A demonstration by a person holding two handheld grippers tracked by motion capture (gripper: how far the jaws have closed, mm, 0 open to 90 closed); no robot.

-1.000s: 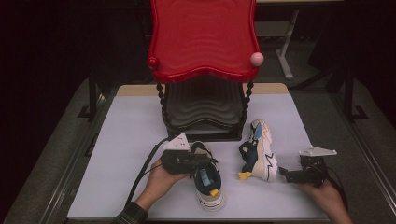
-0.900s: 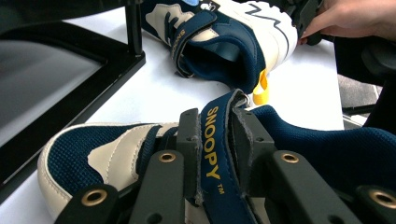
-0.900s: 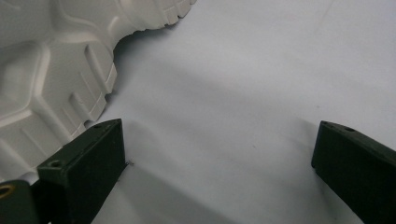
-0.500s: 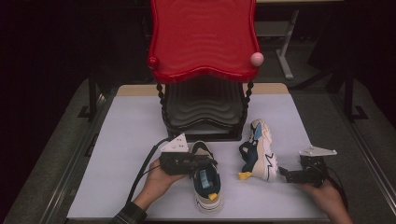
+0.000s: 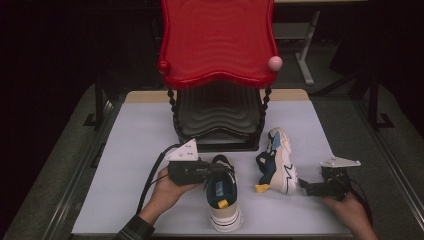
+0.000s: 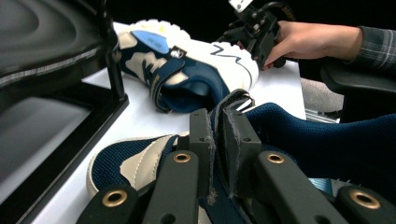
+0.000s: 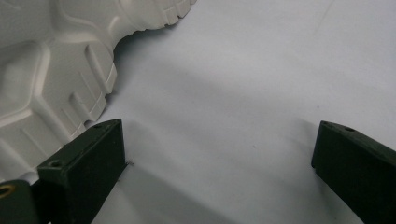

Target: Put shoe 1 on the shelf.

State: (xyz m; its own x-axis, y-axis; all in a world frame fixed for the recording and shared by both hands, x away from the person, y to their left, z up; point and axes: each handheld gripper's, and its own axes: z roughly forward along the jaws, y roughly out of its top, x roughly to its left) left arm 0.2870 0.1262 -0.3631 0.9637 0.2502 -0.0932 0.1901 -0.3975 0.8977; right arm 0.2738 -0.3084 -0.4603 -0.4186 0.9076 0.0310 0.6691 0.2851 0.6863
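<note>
A navy, white and light-blue sneaker (image 5: 223, 202) stands upright at the front centre of the white mat, toe toward me. My left gripper (image 5: 215, 175) comes in from its left. The jaws have just been closing and now pinch the shoe's navy mesh collar (image 6: 327, 144) between the pads (image 6: 201, 135). A matching sneaker (image 5: 277, 160) lies on its side to the right, its white sole (image 7: 56, 56) facing my right gripper (image 5: 302, 188). That gripper (image 7: 217, 128) rests low over the mat, open, with nothing between its fingers.
A black rack (image 5: 217, 117) with wavy shelves and a red top tray (image 5: 217, 40) stands at the back centre of the white mat (image 5: 135, 145), close behind both shoes. Its black frame (image 6: 112, 60) is just left of the held shoe.
The left gripper has risen slightly with the shoe's collar in it, and the shoe looks a little larger in the high view. The right hand and the sideways shoe have not moved.
</note>
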